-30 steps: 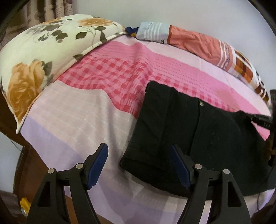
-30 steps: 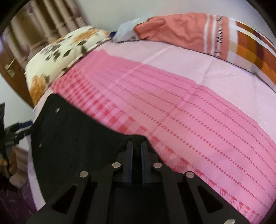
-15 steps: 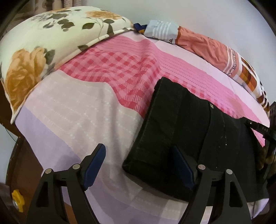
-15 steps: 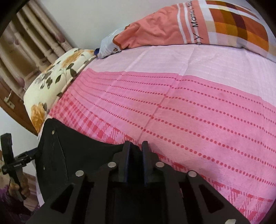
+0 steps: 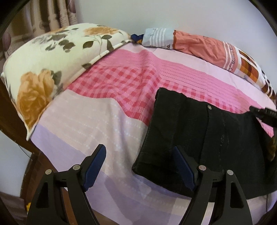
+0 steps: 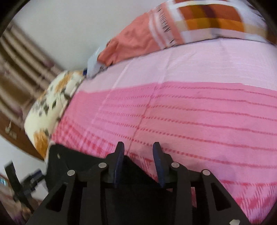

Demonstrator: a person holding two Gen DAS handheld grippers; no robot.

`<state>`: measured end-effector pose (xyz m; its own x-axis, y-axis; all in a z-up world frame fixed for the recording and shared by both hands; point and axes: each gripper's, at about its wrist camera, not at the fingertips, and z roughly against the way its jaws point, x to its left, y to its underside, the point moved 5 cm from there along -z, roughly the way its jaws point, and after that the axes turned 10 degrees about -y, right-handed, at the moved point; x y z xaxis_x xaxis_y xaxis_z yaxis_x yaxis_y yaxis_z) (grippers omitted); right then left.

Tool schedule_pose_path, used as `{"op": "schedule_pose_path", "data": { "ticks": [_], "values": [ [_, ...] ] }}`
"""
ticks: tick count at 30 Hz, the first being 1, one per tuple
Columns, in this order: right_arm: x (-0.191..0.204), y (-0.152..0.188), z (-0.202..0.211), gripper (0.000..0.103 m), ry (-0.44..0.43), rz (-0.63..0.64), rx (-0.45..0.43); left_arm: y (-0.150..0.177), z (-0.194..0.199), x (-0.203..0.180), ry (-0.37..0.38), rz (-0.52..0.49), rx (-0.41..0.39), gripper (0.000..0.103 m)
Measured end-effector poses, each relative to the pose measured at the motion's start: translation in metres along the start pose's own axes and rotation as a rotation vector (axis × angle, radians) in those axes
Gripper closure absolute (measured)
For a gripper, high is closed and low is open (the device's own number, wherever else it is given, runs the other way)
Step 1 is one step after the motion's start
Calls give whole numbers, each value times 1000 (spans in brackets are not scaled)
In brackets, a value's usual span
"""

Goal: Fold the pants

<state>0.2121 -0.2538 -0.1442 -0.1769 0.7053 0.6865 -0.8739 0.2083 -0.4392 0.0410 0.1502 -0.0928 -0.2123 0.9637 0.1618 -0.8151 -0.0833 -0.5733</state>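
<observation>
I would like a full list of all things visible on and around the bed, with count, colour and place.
pants: one, black, folded, on the near right part of the bed
bedsheet: one, pink, red-checked and lilac, covers the bed
floral pillow: one, cream with orange roses, far left
striped pillow: one, salmon, white and orange-brown, along the far wall
curtain: one, beige, behind the floral pillow
left hand-held gripper: one, black with blue pads, open
right hand-held gripper: one, same colours, open over the pants' edge
</observation>
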Motion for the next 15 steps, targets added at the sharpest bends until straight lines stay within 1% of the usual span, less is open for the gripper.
{"op": "schedule_pose_path", "data": {
  "ticks": [2, 6, 10, 12, 15],
  "values": [
    [3, 0, 19, 70, -23, -35, -50, 0, 3, -2, -6, -13, -7, 23],
    [18, 9, 61, 69, -54, -39, -117, -1, 9, -8, -17, -37, -26, 23],
    [27, 35, 111, 59, -52, -57, -172, 0, 11, -12, -22, -52, -32, 23],
    [26, 51, 136, 59, -34, -70, -199, 0, 12, -13, -22, -56, -32, 23],
    [17, 79, 180, 59, 31, -102, -248, 1, 14, -15, -22, -61, -34, 23]
  ]
}}
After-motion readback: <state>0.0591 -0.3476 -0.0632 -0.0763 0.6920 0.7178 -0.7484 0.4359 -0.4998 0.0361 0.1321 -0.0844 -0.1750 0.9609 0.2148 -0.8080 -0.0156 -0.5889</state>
